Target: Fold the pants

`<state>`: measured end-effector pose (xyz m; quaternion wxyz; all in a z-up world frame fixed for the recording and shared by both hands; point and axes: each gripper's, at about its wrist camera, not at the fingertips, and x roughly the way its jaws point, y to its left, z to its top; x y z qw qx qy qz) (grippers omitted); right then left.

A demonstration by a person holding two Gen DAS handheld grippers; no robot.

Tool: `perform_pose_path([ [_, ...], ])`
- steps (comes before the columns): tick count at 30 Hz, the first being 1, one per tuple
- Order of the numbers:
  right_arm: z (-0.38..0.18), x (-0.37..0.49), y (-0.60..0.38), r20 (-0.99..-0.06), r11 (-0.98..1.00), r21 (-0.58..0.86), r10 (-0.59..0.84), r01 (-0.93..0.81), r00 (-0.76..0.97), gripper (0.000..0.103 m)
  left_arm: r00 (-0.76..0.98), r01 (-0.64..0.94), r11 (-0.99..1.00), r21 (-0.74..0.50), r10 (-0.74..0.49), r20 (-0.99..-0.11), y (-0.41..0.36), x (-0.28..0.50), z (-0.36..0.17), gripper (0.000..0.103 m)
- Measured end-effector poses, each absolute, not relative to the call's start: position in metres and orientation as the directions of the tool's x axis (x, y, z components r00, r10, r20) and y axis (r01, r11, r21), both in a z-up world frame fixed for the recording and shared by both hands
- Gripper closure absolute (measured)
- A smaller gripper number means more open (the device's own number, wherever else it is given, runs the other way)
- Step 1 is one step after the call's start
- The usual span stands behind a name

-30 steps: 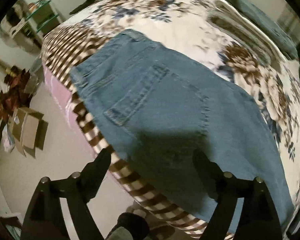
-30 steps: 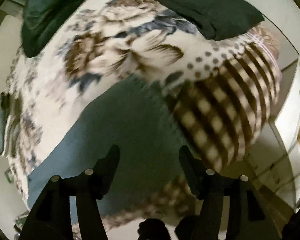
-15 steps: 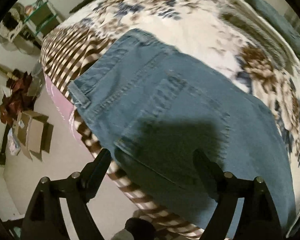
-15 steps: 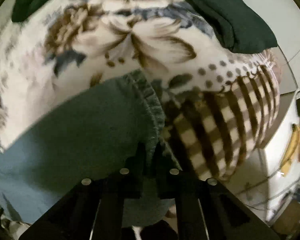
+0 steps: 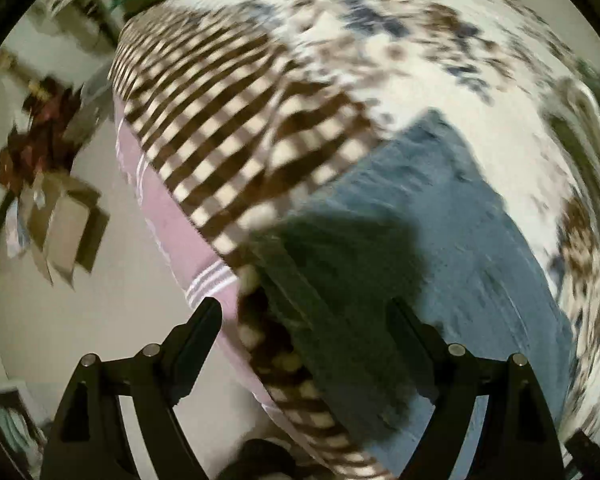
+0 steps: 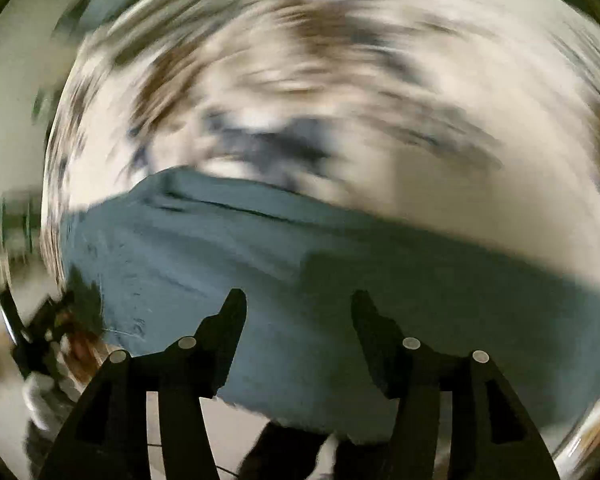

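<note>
The jeans [image 5: 440, 232] lie flat on the bed [image 5: 400, 80], along its near edge, over the flowered cover and beside the brown checked band [image 5: 236, 120] at the bed's corner. The left tool [image 5: 304, 320] hangs above the denim at that edge, its jaws wide apart and empty. The right tool [image 6: 298, 308] is over the jeans too, its jaws opening with nothing pinched between them. Flattened cardboard [image 5: 64, 232] lies on the floor beyond the corner.

Left gripper [image 5: 304, 312]: two black angular fingers, each carrying two round silver screws. Right gripper [image 6: 298, 304]: identical black fingers and screws.
</note>
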<state>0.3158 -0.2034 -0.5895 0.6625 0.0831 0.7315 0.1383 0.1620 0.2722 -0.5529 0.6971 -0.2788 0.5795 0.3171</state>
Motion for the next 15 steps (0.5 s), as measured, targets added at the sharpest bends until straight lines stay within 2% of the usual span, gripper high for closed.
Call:
perform_pose_path([
  [3,-0.614,0.354,-0.144,-0.960,0.950,0.257,0.230,-0.176,-0.162,0.046,0.134,-0.784,0.618,-0.062,0.070,-0.989,0.288,0.163,-0.566,0.021],
  [4,-0.620,0.358,-0.130,-0.961,0.950,0.246,0.212,-0.193,-0.181,0.046,0.166,-0.779,0.620,-0.094,0.059,-0.984,0.292,0.164,-0.569,0.035],
  [5,-0.628,0.364,-0.120,-0.959,0.950,0.234,0.191,-0.209,-0.208,0.046,0.189,-0.773,0.623,-0.114,0.055,-0.980,0.294,0.164,-0.569,0.059],
  [8,-0.639,0.365,-0.100,-0.955,0.943,0.225,0.164,-0.244,-0.247,0.047,0.221,-0.745,0.653,-0.138,0.046,-0.974,0.298,0.169,-0.572,0.069],
  [9,-0.638,0.364,-0.097,-0.958,0.939,0.223,0.162,-0.262,-0.236,0.060,0.232,-0.735,0.663,-0.142,0.049,-0.972,0.299,0.168,-0.572,0.071],
  [10,-0.638,0.362,-0.091,-0.962,0.934,0.219,0.158,-0.282,-0.224,0.084,0.245,-0.725,0.672,-0.150,0.049,-0.968,0.299,0.167,-0.570,0.074],
  [12,-0.630,0.358,-0.086,-0.983,0.934,0.148,0.103,-0.326,-0.153,0.101,0.268,-0.719,0.673,-0.174,0.037,-0.963,0.303,0.164,-0.566,0.076],
  [13,-0.624,0.358,-0.086,-0.988,0.936,0.135,0.102,-0.324,-0.117,0.101,0.276,-0.721,0.668,-0.185,0.032,-0.961,0.305,0.162,-0.564,0.083],
  [15,-0.615,0.360,-0.093,-0.988,0.948,0.144,0.125,-0.284,-0.085,0.101,0.293,-0.726,0.657,-0.203,0.028,-0.956,0.314,0.160,-0.560,0.083],
])
